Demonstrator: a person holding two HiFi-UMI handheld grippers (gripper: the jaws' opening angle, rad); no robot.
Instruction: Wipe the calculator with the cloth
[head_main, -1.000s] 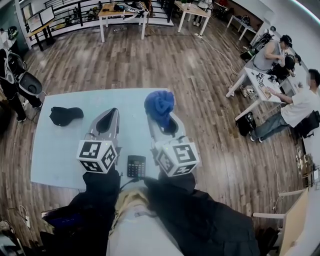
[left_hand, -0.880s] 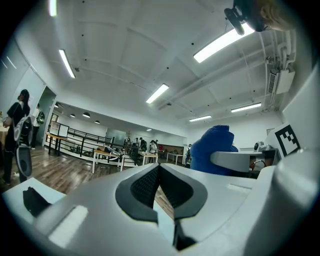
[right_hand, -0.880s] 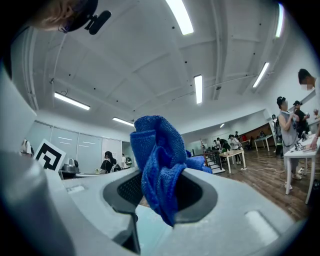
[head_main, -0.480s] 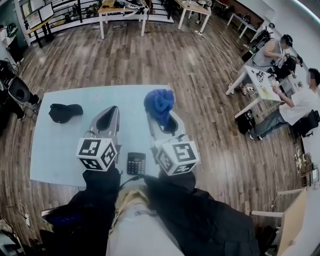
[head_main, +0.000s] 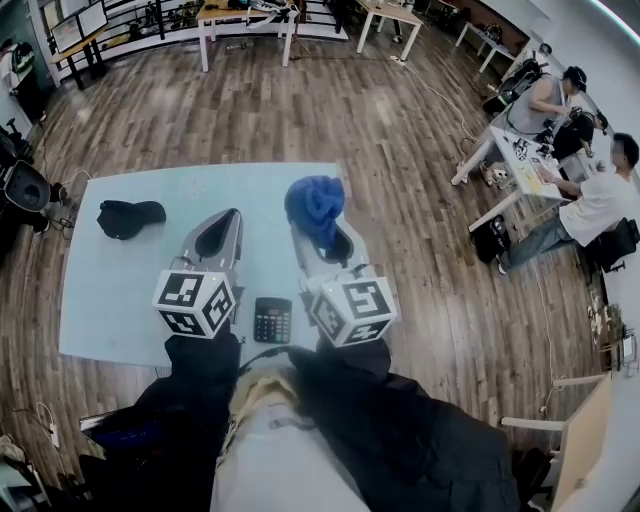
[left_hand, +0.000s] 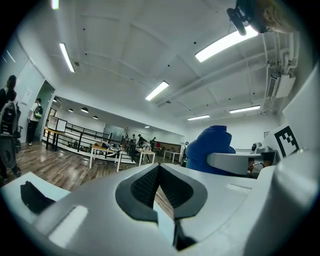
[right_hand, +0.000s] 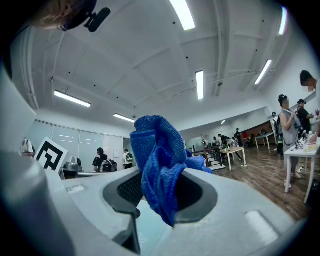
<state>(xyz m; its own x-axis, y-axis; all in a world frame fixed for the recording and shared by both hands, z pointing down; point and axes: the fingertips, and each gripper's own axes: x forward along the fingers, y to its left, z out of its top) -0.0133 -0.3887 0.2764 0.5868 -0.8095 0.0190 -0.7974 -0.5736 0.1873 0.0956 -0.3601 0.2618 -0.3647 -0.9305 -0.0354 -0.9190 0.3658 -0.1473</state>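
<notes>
Blue cloth (head_main: 318, 205) clamped in right gripper (head_main: 333, 240), held ready for wiping | left gripper (head_main: 221, 234) closed on nothing (kept spare) | calculator (head_main: 272, 320) seen at 6 o'clock of cloth, not yet touched

Cloth (head_main: 317, 208): blue, terry-like weave, bunched into a loose wad. You hold it in your right gripper (head_main: 322, 228), whose jaws are closed on its lower folds. In the right gripper view most of the cloth (right_hand: 160, 160) stands up above the jaws, and one fold hangs down between the pads. It is raised clear of the table (head_main: 130, 290).

Calculator (head_main: 272, 319): small, dark, rectangular, with rows of keys facing up. It lies flat on the pale blue table near the edge closest to you, just left of your right gripper's marker cube. Its display cannot be read. The cloth and the calculator are well apart and do not touch.
</notes>
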